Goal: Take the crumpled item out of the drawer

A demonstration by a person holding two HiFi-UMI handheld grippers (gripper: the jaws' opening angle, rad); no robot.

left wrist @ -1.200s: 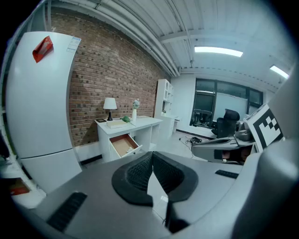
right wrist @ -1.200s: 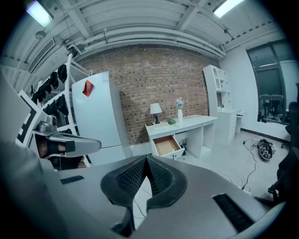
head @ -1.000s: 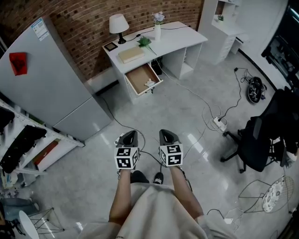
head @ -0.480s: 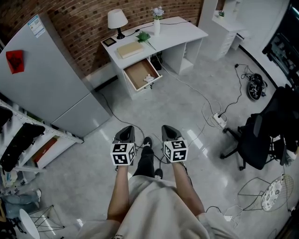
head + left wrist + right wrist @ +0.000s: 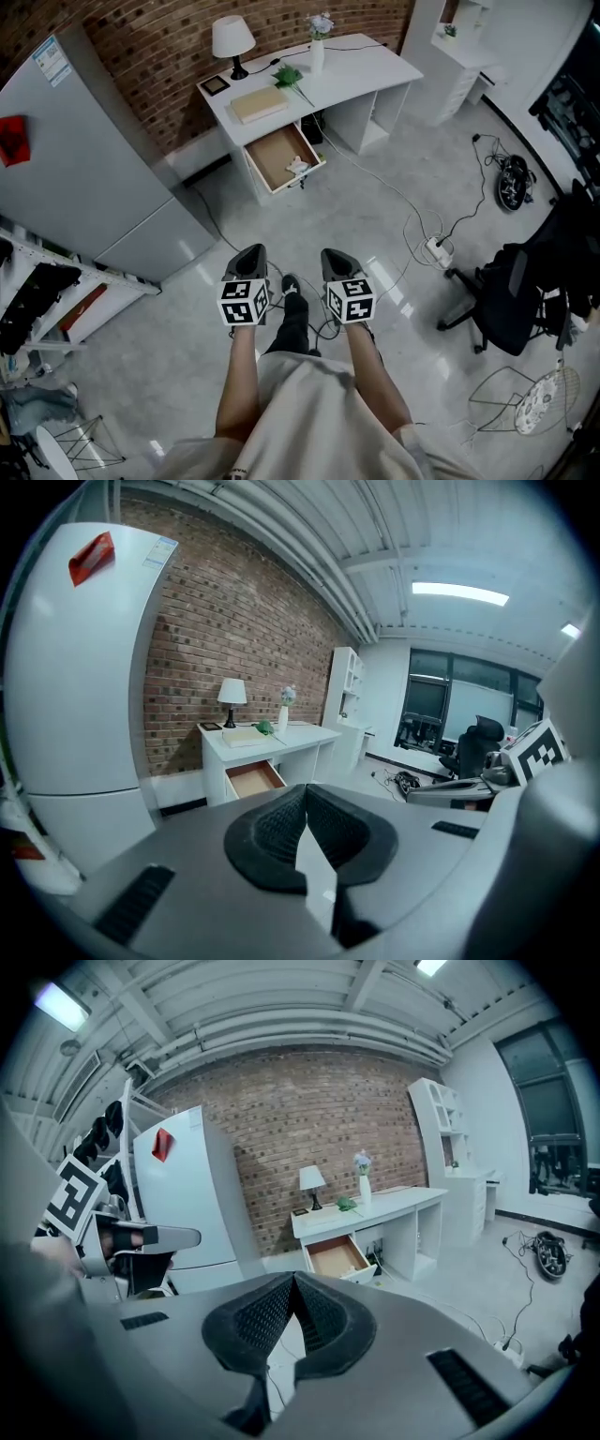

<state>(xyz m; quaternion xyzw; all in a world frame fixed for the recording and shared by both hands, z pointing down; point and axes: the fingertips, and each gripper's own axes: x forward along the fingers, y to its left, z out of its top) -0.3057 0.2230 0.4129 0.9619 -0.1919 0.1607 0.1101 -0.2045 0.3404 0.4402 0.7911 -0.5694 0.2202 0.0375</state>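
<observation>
Far ahead across the grey floor (image 5: pixel 375 216), under the white desk (image 5: pixel 361 70) by the brick wall: open drawer (image 5: pixel 274 155), pulled out, wooden bottom showing. Inside it, close to the front panel, the crumpled item (image 5: pixel 298 167), small and pale. Lies well apart from both grippers, with a wide stretch of floor between. Nearer the body, left gripper (image 5: pixel 251 251) and right gripper (image 5: pixel 335 253), side by side at the ends of bare forearms, both pointing forward and slightly down toward the desk. From the left gripper view, black ribbed pads (image 5: pixel 267 836) pressed together at the tips, nothing between them. Same from the right gripper view: pads (image 5: pixel 248 1326) meeting at the tips, gripping nothing. Beyond both closed pairs, small in the distance, the drawer below the desktop, with the crumpled item too small to make out there. On the desktop: white lamp (image 5: pixel 228 42), flat book (image 5: pixel 260 103), green sprig (image 5: pixel 289 77), vase (image 5: pixel 318 58) with flowers. Left of the desk, a grey refrigerator (image 5: pixel 94 169). Off to the right on the floor, a power strip (image 5: pixel 437 249) on a white cable, and a black office chair (image 5: pixel 511 300).
</observation>
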